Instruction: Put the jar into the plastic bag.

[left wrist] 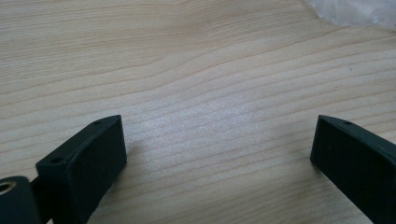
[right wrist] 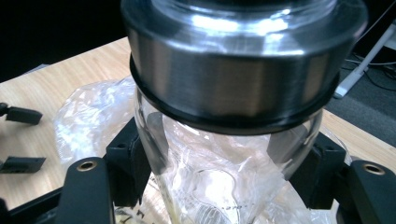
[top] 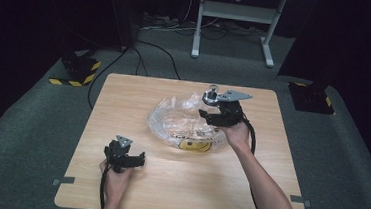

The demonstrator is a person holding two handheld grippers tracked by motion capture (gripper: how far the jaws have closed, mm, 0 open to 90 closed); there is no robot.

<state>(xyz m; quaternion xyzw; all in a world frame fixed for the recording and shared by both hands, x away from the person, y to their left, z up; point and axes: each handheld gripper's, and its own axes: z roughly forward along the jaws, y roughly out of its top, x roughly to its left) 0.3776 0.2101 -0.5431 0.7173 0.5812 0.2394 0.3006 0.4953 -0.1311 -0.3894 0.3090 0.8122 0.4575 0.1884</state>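
My right gripper (top: 211, 115) is shut on a clear glass jar (top: 210, 95) with a wide metal lid (right wrist: 238, 70). The pads (right wrist: 130, 165) press on the glass just under the lid. The jar hangs over a crumpled clear plastic bag (top: 182, 119) with a yellow smiley print, lying mid-table. The bag (right wrist: 88, 116) shows through and behind the glass. My left gripper (top: 138, 160) rests on the wooden table (top: 167, 183) near the front left, open, with bare wood between its jaws (left wrist: 217, 135). A corner of the bag (left wrist: 355, 11) lies beyond it.
The left gripper (right wrist: 18, 139) stands to the left of the bag, apart from it. On the grey floor sit two black blocks with yellow stripes (top: 78, 71) (top: 312, 97), cables and a grey metal stand (top: 236, 13) behind the table.
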